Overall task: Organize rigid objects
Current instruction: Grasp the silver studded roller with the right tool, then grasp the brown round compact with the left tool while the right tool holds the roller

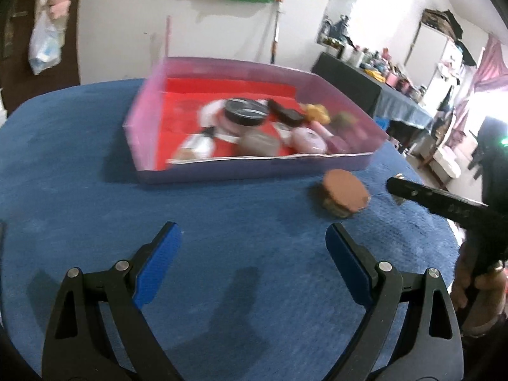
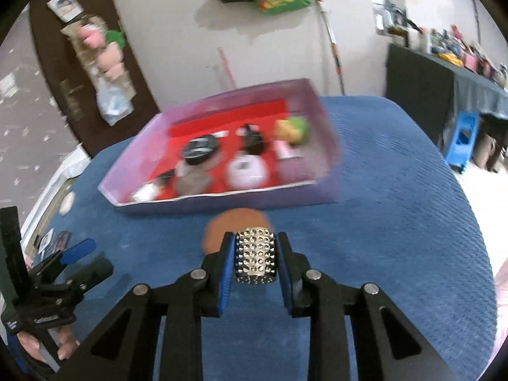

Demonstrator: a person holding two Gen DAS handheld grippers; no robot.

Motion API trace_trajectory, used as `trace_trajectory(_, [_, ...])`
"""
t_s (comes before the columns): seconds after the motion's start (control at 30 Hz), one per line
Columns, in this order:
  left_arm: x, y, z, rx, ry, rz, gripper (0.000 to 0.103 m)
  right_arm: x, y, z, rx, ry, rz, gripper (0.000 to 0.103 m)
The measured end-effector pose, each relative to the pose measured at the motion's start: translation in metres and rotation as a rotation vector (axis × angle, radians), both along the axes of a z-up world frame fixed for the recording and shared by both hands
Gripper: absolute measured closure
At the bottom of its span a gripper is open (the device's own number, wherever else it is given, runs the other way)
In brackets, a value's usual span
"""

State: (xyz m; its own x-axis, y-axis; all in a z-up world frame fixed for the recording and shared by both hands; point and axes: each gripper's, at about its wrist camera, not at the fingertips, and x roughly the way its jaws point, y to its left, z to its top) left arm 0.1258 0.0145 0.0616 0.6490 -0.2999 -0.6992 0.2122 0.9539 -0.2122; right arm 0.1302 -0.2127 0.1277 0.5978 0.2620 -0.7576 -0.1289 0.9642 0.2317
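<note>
The right gripper [image 2: 256, 258] clamps a studded cylinder [image 2: 256, 260] by its sides, which could slip from the pads on the way over the brown disc [image 2: 236, 227] toward the tray [image 2: 222, 201] beyond, while the left gripper [image 1: 254, 263] hangs wide open and empty above the blue cloth [image 1: 79, 190].

Cluttered home room, blue-clothed table [image 1: 79, 174]

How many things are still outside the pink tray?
2. A round brown-topped piece lies on the blue cloth just in front of the pink tray; a studded silver block is clamped in the right gripper. Others may lie out of view.
</note>
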Motion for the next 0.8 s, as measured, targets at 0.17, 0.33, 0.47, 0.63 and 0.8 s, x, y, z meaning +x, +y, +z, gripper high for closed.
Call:
trace_trajectory(0.17, [0.01, -0.03, -0.002, 0.004, 0.026, -0.02, 0.01, 0.016, -0.021, -0.025, -0.047, 0.06, 0.029, 0.076])
trace_trajectory(0.33, [0.013, -0.043, -0.002, 0.034, 0.036, -0.021, 0.01, 0.02, -0.023, -0.035, -0.065, 0.073, 0.082, 0.07])
trace_trajectory(0.47, [0.015, -0.049, -0.001, 0.055, 0.038, -0.034, 0.01, 0.017, -0.015, -0.034, -0.078, 0.045, 0.111, 0.033])
trace_trajectory(0.63, [0.021, -0.058, 0.0, 0.063, 0.039, -0.055, 0.01, 0.015, -0.014, -0.035, -0.103, 0.027, 0.115, 0.032])
trace_trajectory(0.8, [0.035, -0.082, -0.005, 0.092, 0.075, -0.111, 0.01, 0.011, -0.032, -0.03, -0.099, 0.02, 0.099, 0.031])
